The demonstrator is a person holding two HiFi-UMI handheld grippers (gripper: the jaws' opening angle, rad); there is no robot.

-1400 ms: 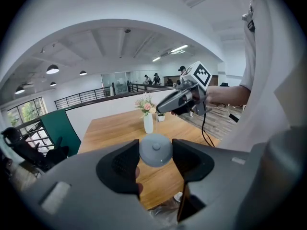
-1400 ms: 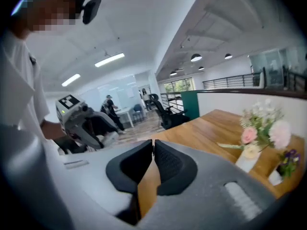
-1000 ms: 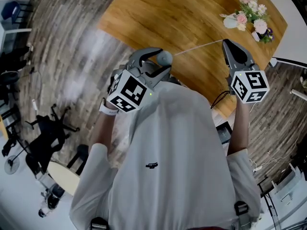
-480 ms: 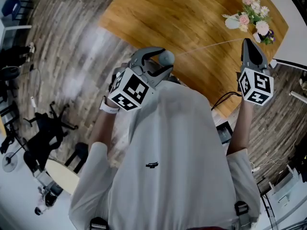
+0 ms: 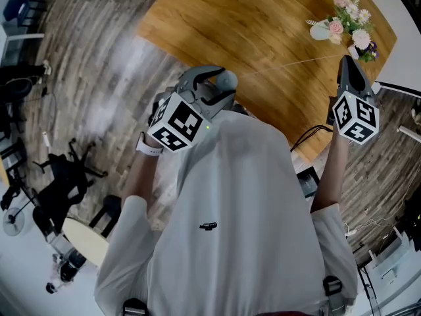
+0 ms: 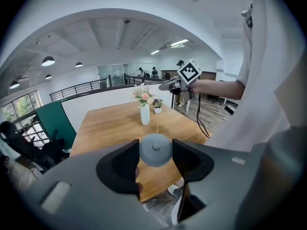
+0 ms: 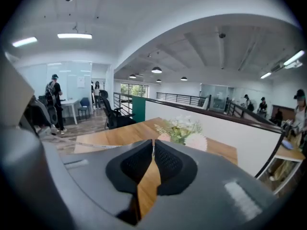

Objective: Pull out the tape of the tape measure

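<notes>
My left gripper (image 5: 220, 84) is shut on a round grey tape measure (image 5: 226, 79), held in the air in front of the person's chest. In the left gripper view the case (image 6: 156, 150) sits between both pads. A thin pale tape (image 5: 289, 63) runs from it to the right, over the wooden table (image 5: 217, 25). My right gripper (image 5: 345, 61) is shut on the tape's end, out at the table's right edge. In the right gripper view the jaws (image 7: 152, 143) meet with the tape's tip pinched between them. The right gripper (image 6: 169, 84) also shows far off in the left gripper view.
A white vase of flowers (image 5: 345, 28) stands on the table's far right corner, close to my right gripper; it shows too in both gripper views (image 6: 145, 113) (image 7: 184, 128). A black cable (image 5: 304, 137) hangs by the person's right arm. Office chairs (image 5: 62, 183) stand on the floor at left.
My right gripper has moved to the right, away from the left one, and the tape between them has grown longer. The left gripper has stayed in place.
</notes>
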